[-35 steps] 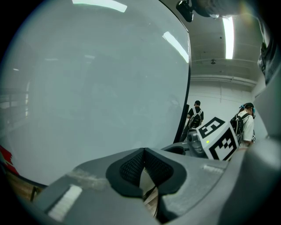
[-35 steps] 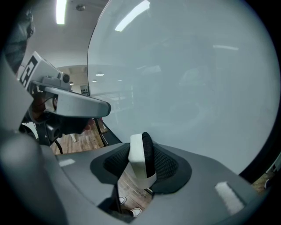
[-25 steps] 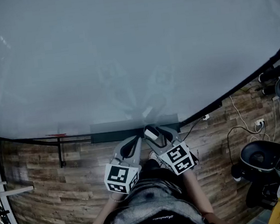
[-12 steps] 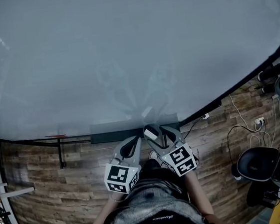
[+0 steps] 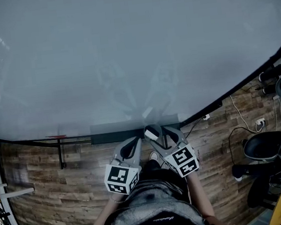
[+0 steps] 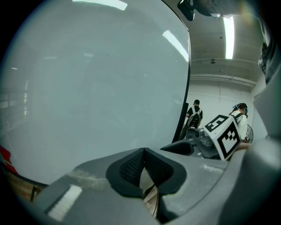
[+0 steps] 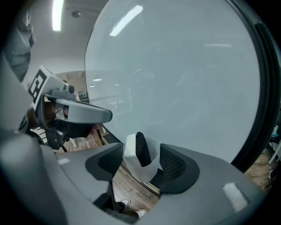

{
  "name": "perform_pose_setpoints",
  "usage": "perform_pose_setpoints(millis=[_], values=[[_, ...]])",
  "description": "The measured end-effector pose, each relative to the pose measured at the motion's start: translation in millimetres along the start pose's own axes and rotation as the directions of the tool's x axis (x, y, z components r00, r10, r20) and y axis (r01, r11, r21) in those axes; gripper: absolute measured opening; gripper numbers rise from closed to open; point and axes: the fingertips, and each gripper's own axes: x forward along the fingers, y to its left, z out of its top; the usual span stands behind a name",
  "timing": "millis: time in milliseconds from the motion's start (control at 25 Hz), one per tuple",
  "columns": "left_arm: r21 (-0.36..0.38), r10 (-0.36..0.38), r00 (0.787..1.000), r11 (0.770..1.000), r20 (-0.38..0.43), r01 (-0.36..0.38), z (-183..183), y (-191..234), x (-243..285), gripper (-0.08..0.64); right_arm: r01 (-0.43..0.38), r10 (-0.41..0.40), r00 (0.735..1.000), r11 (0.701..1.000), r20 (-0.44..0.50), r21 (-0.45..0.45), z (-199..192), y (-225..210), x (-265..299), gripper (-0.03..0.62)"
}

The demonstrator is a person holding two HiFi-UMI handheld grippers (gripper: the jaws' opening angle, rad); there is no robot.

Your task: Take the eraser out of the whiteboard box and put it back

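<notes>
Whiteboard: fills most of the head view, blank, with wooden floor below its lower edge. Whiteboard box: a dark shallow tray fixed along the board's bottom edge, straight ahead of the person. Left gripper: held near the box, pad tips meeting, nothing between them, idle. Right gripper: at the box just beside the left one, jaws spread wide and just been opening. The eraser stands on edge between them, white body with its dark face turned toward the camera. Both pads lie close beside it, but I judge neither is pressing on it. The eraser appears to sit in or at the rim of the box, against the foot of the board, not lifted clear. Step in hand, as a judgement: the right jaws are straddling the eraser at the box. That is either the set-up for pinching it to lift out, or the release once it is back; the frames do not decide which. If taking out, the next move calls for closing squarely on the two white sides, then drawing up and away from the board without scraping it. If released, a straight retreat that does not tip it. Count: one whiteboard, one box, one eraser, two grippers.
</notes>
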Motion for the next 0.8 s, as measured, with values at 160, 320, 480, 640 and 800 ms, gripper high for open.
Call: perform_pose_setpoints(millis=[160, 320, 480, 640, 800], values=[[0.005, 0.007, 1.000, 1.000, 0.001, -0.007, -2, 0, 0, 0.000, -0.021, 0.021, 1.000, 1.000, 0.009, -0.002, 3, 5, -4, 0.267], [0.027, 0.010, 1.000, 1.000, 0.002, -0.010, 0, -1, -1, 0.000, -0.036, 0.036, 0.999, 0.999, 0.010, -0.016, 8, 10, -7, 0.244], [0.028, 0.008, 1.000, 1.000, 0.001, -0.008, 0, -2, 1, 0.000, -0.047, 0.047, 0.999, 0.999, 0.014, -0.025, 11, 12, -10, 0.190], [0.032, 0.007, 1.000, 0.999, -0.006, -0.007, -2, -3, 2, 0.000, -0.050, 0.050, 0.999, 0.998, 0.019, -0.029, 14, 14, -12, 0.142], [0.036, 0.008, 1.000, 0.999, -0.006, -0.008, -2, -4, 3, 0.000, -0.052, 0.053, 0.998, 0.998, 0.030, -0.027, 16, 15, -12, 0.075]])
